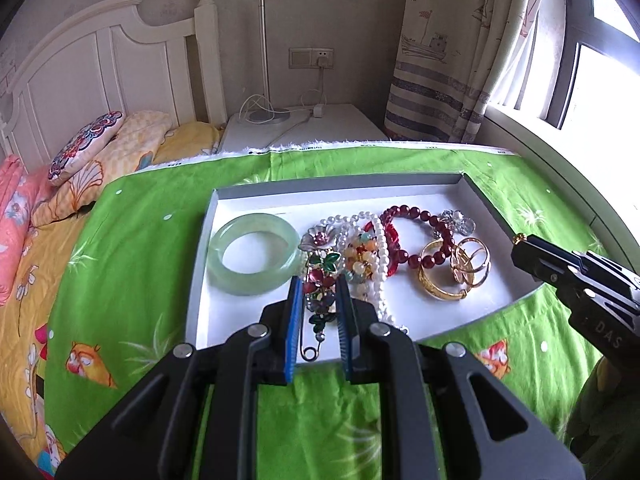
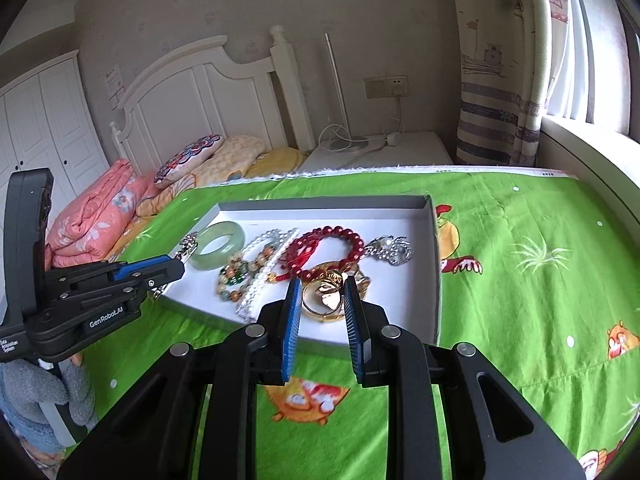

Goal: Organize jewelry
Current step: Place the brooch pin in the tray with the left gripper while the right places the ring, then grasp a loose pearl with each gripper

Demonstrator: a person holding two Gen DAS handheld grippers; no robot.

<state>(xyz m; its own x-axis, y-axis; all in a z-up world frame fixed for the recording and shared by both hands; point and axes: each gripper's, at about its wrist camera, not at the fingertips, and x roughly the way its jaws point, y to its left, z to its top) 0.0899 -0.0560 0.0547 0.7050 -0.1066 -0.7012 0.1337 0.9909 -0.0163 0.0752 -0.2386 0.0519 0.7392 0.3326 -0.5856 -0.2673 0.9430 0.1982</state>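
Note:
A shallow grey box (image 1: 340,184) with a white floor lies on the green cloth and holds jewelry: a pale green jade bangle (image 1: 253,258), a flower brooch with a pin (image 1: 320,288), a white pearl strand (image 1: 380,264), a red bead bracelet (image 1: 416,236), gold rings (image 1: 460,270) and a silver piece (image 1: 458,220). My left gripper (image 1: 319,286) is around the brooch, whose upper part hangs beside it in the right wrist view (image 2: 188,246). My right gripper (image 2: 322,286) stands open around the gold rings (image 2: 330,294) without gripping them.
The green printed cloth (image 2: 520,280) covers the bed end. Pillows and a pink quilt (image 2: 96,216) lie at the left by the white headboard. A white nightstand (image 1: 320,126) with a lamp and cables stands behind. Curtain and window are at the right.

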